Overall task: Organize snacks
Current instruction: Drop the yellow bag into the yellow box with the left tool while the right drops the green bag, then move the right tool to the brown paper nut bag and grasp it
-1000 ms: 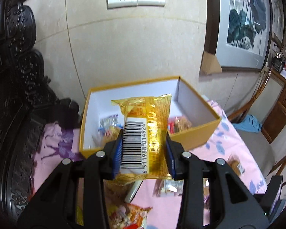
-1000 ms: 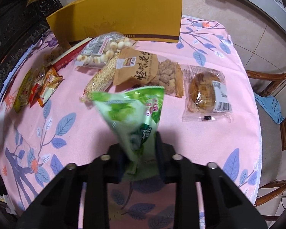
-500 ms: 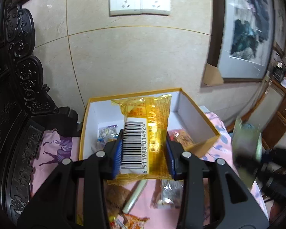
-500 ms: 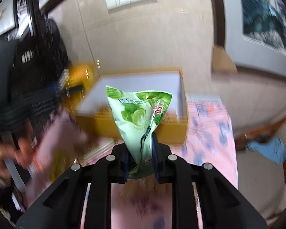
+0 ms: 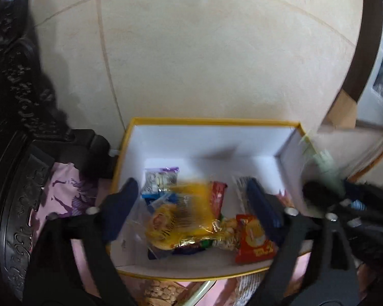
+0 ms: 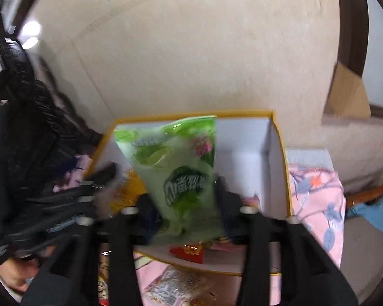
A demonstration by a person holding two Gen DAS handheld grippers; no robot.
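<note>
Both drops are in progress over the yellow box [image 5: 212, 122] at the worktop's back edge, by the wall. My left hand-held gripper [image 5: 191, 204] is opening wide; the yellow packet [image 5: 189, 216], clamped a second ago, now lies loose on the snacks inside. My right hand-held gripper [image 6: 183, 204], up from the worktop, is opening too; the green bag [image 6: 176, 168] stands between its jaws above the box, apparently released.

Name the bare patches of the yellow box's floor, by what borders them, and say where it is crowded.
In the yellow box, bare white floor runs along the back wall, behind the purple-topped packet, and in the front-left corner beside the yellow packet. The middle and front right are crowded, around the red packet.
</note>
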